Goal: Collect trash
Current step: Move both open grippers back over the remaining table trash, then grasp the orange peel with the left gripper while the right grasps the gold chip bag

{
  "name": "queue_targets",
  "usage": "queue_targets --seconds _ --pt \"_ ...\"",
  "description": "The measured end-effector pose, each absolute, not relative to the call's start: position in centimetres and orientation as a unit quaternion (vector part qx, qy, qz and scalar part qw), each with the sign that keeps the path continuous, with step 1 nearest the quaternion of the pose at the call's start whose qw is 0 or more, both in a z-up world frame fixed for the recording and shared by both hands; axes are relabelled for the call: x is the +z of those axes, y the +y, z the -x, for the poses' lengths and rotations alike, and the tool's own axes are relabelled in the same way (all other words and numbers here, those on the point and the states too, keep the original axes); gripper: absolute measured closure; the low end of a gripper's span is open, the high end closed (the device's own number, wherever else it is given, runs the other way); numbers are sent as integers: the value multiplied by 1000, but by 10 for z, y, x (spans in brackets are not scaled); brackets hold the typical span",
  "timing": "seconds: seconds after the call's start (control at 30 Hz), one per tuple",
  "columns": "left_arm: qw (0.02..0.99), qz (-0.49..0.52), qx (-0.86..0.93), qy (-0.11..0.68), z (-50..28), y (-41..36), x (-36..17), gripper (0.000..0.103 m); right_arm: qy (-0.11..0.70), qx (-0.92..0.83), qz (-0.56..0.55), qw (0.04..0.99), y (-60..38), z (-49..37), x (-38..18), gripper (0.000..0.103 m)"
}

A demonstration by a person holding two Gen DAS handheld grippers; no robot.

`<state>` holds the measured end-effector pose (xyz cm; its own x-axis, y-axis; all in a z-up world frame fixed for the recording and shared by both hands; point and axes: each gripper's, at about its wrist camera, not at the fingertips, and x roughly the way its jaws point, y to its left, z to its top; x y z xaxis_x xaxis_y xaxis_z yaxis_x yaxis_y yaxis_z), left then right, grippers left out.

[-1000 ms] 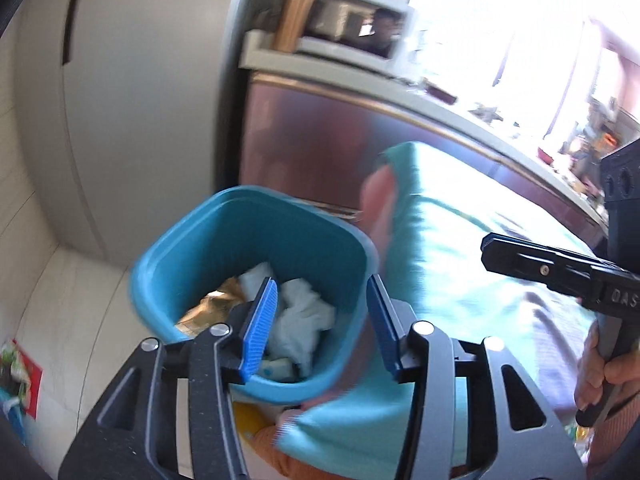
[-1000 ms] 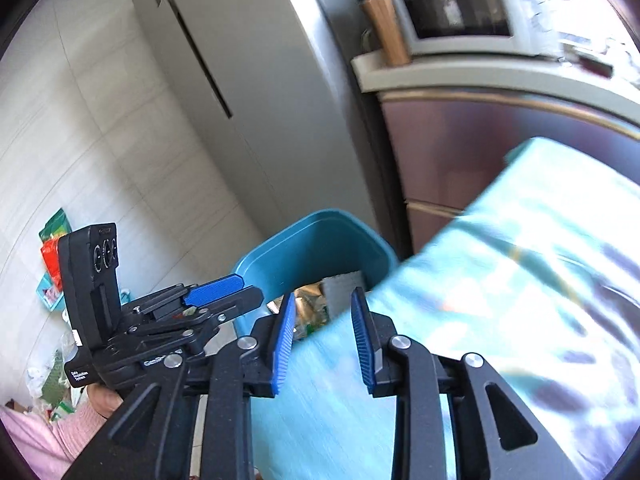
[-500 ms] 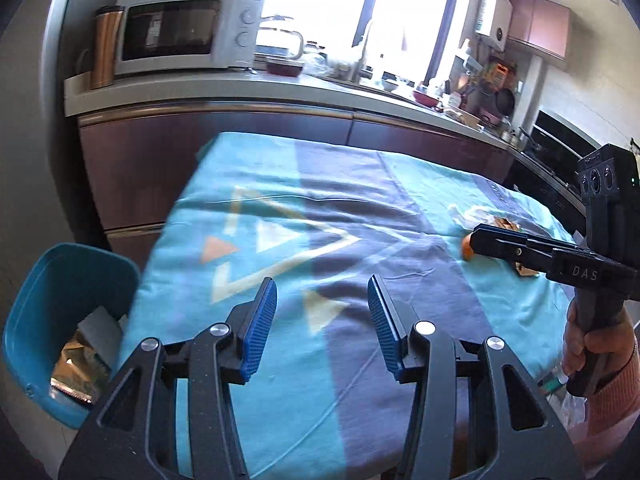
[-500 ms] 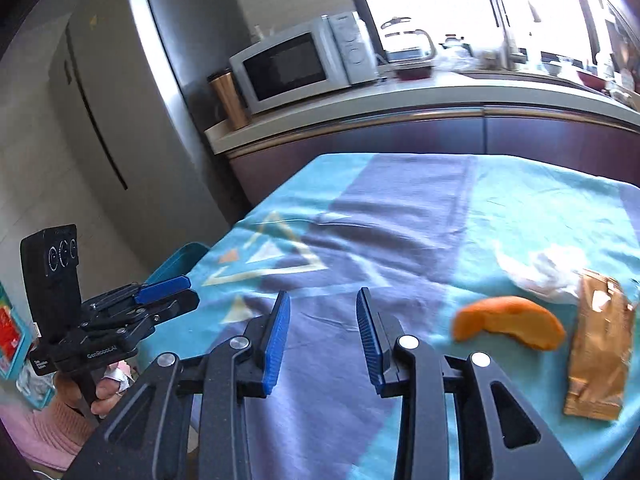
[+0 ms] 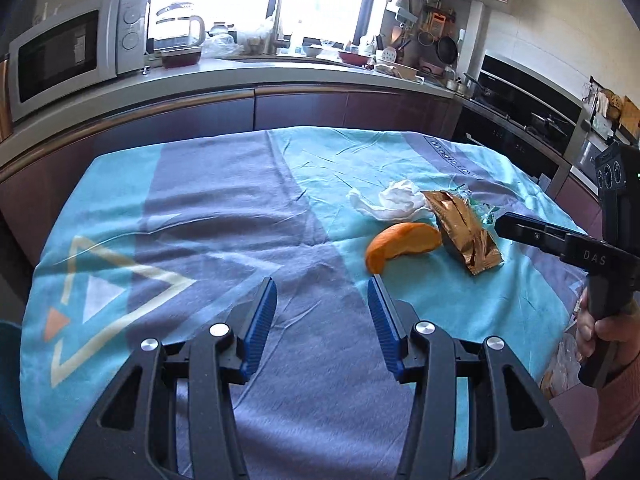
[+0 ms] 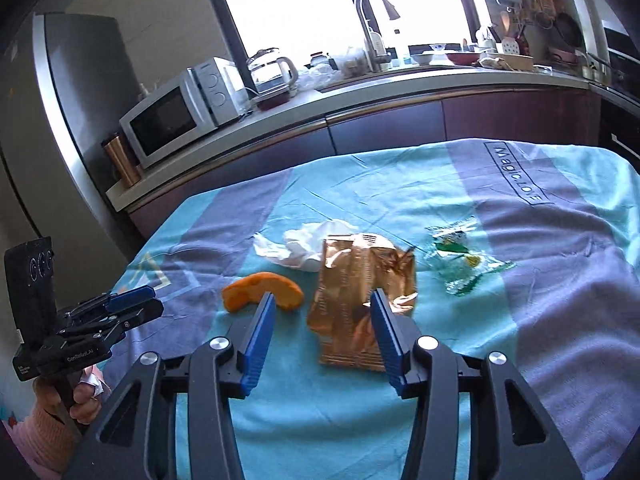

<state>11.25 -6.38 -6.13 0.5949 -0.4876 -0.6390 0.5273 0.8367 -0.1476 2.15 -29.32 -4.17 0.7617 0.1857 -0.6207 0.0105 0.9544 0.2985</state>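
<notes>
Covering the whole table, a teal and purple cloth (image 6: 540,320) is lying wrinkled in front of a kitchen counter (image 6: 400,92), its far stripe printed with lettering that reads partly as "Magic" — the remaining letters are too small to make out. On the counter a white microwave (image 6: 176,116) is standing beside a glass kettle (image 6: 272,72).

Two hand-held grippers are hovering over the cloth. A hand (image 5: 600,334) in a pink sleeve is holding the right gripper (image 6: 322,304), whose body is showing the letters "DAS" in the left wrist view; its blue jaws are opening, with nothing pressed between them, and a gold foil wrapper (image 6: 360,288) is lying on the cloth beyond them. The left gripper (image 5: 322,294) is standing apart and empty, over bare cloth well short of the trash; its body is carrying a small label that looks like "GenRobot.AI".

Beside the wrapper, an orange peel (image 6: 262,286) is resting just left of it, a crumpled white tissue (image 6: 304,244) is touching its far edge — and a clear plastic wrapper with green print (image 6: 460,258) is lying apart on the right.
</notes>
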Motion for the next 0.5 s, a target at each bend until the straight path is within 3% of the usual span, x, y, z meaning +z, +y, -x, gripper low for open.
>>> queue_targets --seconds 0.13,0.5 --pt "887 -45 -291 355 -126 -92 -64 56 359 36 -155 920 -304 -26 -55 45" --pt "865 -71 -317 382 -155 -137 -71 56 376 44 -177 908 -310 -36 -71 44"
